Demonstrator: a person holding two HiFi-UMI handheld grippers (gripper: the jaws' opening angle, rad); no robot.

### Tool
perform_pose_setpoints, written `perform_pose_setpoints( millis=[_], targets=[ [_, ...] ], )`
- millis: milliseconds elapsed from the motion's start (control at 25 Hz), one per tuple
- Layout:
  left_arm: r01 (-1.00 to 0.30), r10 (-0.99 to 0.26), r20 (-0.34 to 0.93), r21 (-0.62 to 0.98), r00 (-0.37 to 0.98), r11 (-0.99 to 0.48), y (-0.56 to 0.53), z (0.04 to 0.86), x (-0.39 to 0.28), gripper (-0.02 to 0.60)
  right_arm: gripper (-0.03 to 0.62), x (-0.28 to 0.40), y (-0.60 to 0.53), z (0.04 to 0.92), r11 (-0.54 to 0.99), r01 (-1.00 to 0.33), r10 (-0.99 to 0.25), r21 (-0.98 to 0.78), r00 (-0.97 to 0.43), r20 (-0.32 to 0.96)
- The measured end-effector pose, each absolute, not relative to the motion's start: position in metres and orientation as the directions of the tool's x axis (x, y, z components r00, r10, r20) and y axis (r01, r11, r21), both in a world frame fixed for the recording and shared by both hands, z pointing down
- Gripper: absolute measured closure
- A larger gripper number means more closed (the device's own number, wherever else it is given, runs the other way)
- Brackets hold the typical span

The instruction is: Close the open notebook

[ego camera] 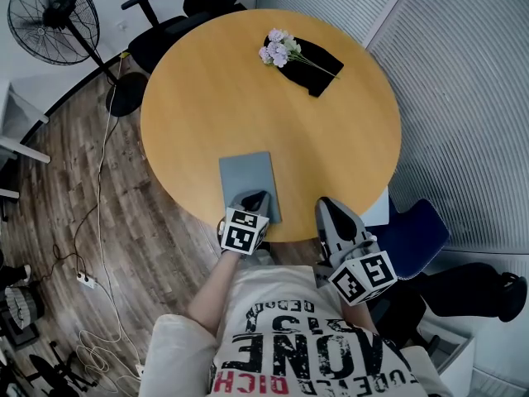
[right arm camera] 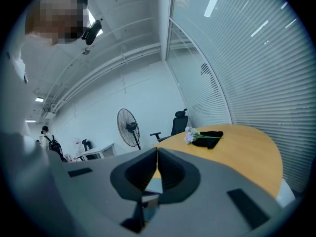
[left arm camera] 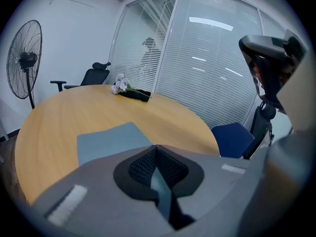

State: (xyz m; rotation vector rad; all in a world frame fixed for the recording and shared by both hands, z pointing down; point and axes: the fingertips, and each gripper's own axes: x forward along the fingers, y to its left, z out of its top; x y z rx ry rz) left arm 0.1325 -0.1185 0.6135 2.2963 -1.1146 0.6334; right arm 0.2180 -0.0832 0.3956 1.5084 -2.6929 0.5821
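Seemingly the notebook (ego camera: pixel 246 179) was down flat already: it lay on the round wooden surface (ego camera: pixel 198 98) showing a single plain blue-grey face with no pages in sight, its near end close to the rim. The left claw (ego camera: pixel 254 198) sat over the notebook's near end, its jaws pressed together tip to tip. A sliver of blue-grey showed in the slot behind the tips, but I could not tell whether that was a cover edge nipped there or only the notebook seen through the slot. The right claw (ego camera: pixel 332 212) hung to the right of the notebook, out past the rim, its jaws likewise together with nothing between them. Well beyond the notebook's far end lay a sprig of pale flowers (ego camera: pixel 277 50) on a black cloth (ego camera: pixel 312 66), out of the way. I judged the step in hand to be settling the cover. Doing that well meant pressing straight down with the closed tips, not pushing along the cover, since so near the rim a sideways shove could slide the notebook off. The claw should then lift straight up so that nothing caught and flipped the cover open.
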Motion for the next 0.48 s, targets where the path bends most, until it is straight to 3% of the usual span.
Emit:
perform_pose_setpoints(
  millis=[480],
  targets=[
    [-0.837, -0.673, 0.506, 0.235, 0.539, -0.493, -0.141, 0.561, 0.115, 0.571, 0.582, 0.212, -0.084, 0.391, 0.486, -0.816, -0.817, -0.314, -0.552, 0.170]
  ],
)
